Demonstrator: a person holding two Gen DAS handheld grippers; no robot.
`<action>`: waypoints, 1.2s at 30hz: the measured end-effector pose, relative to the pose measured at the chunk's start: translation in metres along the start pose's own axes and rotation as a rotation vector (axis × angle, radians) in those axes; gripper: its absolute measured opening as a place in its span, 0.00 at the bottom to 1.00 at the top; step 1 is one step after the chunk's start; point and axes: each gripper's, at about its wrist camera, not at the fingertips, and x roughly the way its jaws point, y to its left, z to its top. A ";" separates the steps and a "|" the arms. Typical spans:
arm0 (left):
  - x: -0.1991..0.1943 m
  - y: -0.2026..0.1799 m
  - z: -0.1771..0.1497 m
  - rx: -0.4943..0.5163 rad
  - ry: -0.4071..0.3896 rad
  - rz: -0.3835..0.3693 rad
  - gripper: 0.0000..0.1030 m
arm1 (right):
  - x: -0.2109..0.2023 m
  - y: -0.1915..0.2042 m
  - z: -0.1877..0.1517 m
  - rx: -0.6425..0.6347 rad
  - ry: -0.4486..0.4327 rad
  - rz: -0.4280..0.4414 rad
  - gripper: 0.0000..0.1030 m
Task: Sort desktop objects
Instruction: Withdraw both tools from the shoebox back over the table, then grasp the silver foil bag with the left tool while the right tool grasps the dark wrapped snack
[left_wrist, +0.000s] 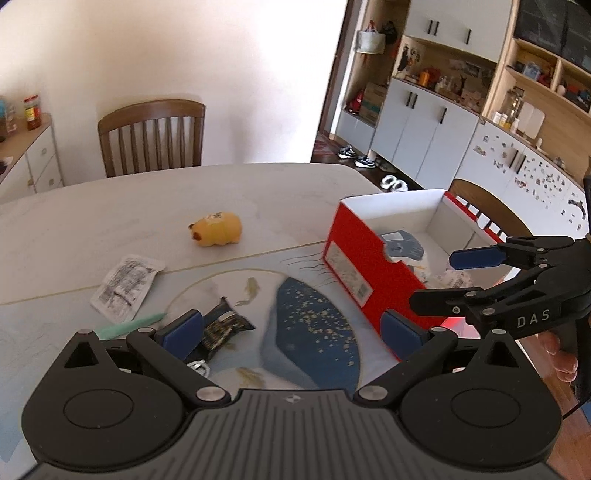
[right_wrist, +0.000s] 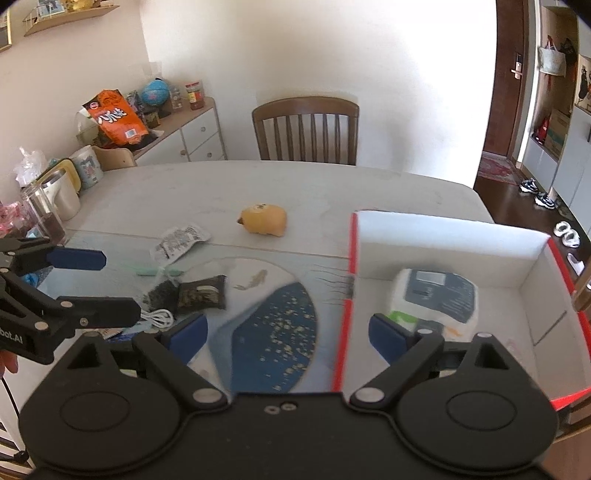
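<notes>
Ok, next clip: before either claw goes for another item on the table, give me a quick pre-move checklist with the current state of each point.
1. Left claw open and empty: ok.
2. Right claw open and empty: ok.
3. Red box open on top, with room left beside the white pack already inside: ok.
4. Items still to sort lie free on the table: yellow toy, white sachet, dark packet, green stick, white cable: ok.
5. Dark packet clear of neighbours: not ok, a second dark packet lies against it.
6. Claws clear of each other: ok.
</notes>
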 end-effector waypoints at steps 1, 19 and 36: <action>-0.002 0.004 -0.002 -0.002 -0.001 0.007 0.99 | 0.000 0.003 0.001 0.001 -0.007 -0.002 0.97; -0.023 0.062 -0.048 -0.034 0.015 0.073 0.99 | 0.028 0.057 0.005 0.003 -0.038 0.016 0.98; -0.021 0.101 -0.074 -0.007 0.023 0.094 0.99 | 0.060 0.096 -0.003 -0.074 -0.007 0.006 0.95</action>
